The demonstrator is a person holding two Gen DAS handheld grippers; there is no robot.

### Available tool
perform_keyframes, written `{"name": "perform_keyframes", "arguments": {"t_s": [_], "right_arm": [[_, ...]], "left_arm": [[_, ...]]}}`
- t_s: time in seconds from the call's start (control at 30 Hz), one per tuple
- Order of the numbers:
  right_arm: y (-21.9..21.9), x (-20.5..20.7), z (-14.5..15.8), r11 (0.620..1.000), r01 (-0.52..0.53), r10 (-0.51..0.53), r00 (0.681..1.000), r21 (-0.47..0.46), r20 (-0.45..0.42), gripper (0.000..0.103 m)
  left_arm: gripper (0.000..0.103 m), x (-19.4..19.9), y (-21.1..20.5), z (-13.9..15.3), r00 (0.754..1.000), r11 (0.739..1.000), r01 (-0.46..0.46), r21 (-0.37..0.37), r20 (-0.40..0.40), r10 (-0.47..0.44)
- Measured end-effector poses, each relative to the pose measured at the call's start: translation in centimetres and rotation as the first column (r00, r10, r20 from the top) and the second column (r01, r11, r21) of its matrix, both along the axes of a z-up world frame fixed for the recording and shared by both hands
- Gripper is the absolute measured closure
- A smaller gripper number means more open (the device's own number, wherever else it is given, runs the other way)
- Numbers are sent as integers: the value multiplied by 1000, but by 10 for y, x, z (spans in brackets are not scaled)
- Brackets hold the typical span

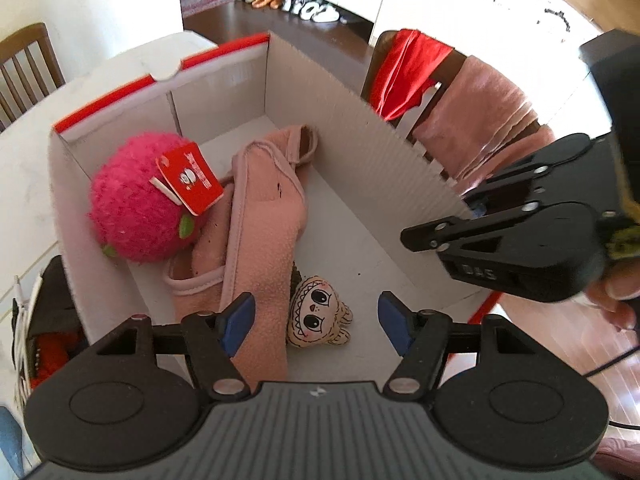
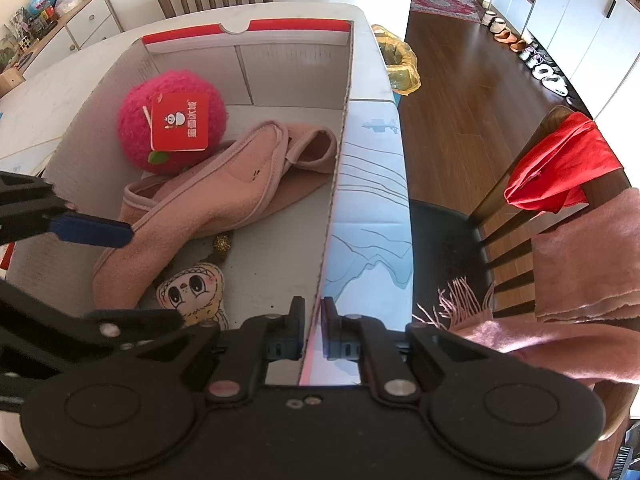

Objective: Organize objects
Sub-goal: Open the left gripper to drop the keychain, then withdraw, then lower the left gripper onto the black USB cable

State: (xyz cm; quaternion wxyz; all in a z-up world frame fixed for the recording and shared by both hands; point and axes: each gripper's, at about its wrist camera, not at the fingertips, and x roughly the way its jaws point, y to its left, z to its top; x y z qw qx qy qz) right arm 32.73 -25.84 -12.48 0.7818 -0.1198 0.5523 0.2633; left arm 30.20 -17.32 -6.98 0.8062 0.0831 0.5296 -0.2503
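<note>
Cardboard box (image 2: 340, 148) edge pinched by right claw (image 2: 313, 330); left claw (image 1: 316, 320) open above.

The left claw (image 1: 316, 322) pointed steeply downward, its blue-padded fingers (image 1: 236, 322) spread apart with nothing pressed between them. To its right, the right claw (image 2: 313, 328) also tilted steeply down, its jaws pinched nearly together. Fingertips of the person's hand (image 1: 618, 300) showed behind it.

Bright daylight, blown-out highlights, edges warped, perhaps soft.
</note>
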Motion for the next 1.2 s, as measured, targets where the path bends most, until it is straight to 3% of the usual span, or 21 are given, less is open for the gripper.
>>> {"name": "perform_keyframes", "arguments": {"t_s": [0.37,0.67,1.0,1.2], "right_arm": [[2,0,0,1000,-7,7,1000,-18,2,96],[4,1,1,1000,-4,3,1000,-26,-1,96],[4,2,1,1000,6,-6,1000,-28,-10,96],[4,2,2,999,4,-5,1000,-35,-10,96]], "left_arm": [[36,-21,38,48,996,996,-39,-82,83,46],[29,-24,106,74,964,974,-199,-106,157,214],[18,-2,196,72,898,917,-395,-64,182,400],[17,16,242,46,868,876,-480,-46,122,482]]}}
